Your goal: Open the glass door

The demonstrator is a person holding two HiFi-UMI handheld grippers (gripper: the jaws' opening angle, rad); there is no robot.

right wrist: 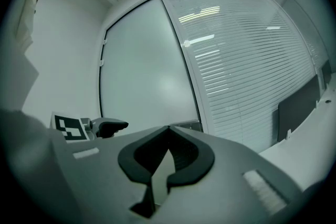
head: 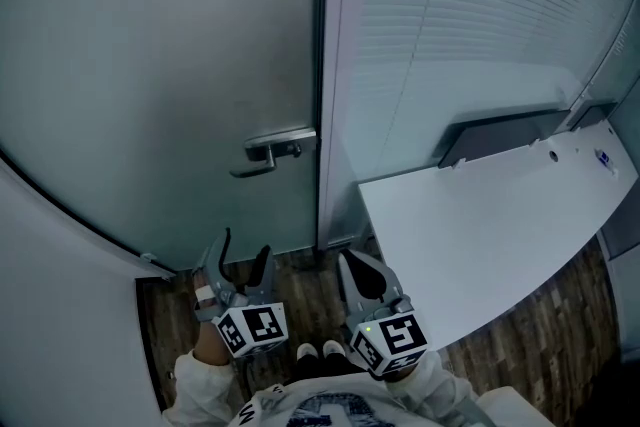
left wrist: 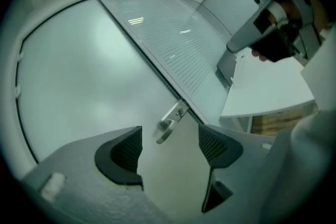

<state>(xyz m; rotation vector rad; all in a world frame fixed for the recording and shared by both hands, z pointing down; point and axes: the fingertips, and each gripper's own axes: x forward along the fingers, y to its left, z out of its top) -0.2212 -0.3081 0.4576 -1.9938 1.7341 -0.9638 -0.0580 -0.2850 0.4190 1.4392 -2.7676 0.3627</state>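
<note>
Head view shows me the door (head: 150, 65) shut and its handle (head: 272, 152) untouched, my left gripper (head: 245, 253) below the handle with jaws wide and empty, my right gripper (head: 363, 273) lower right of it, closed on nothing, so I judge the whole opening remains.

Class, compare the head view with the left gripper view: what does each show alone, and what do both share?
Head view only: the wooden floor, the person's shoes, the marker cube on the left gripper. Left gripper view only: the top edge of the glass door, and that gripper's open, empty jaws framing the door handle. Both: the door, its handle, the white table, the blinds, the right gripper.
</note>
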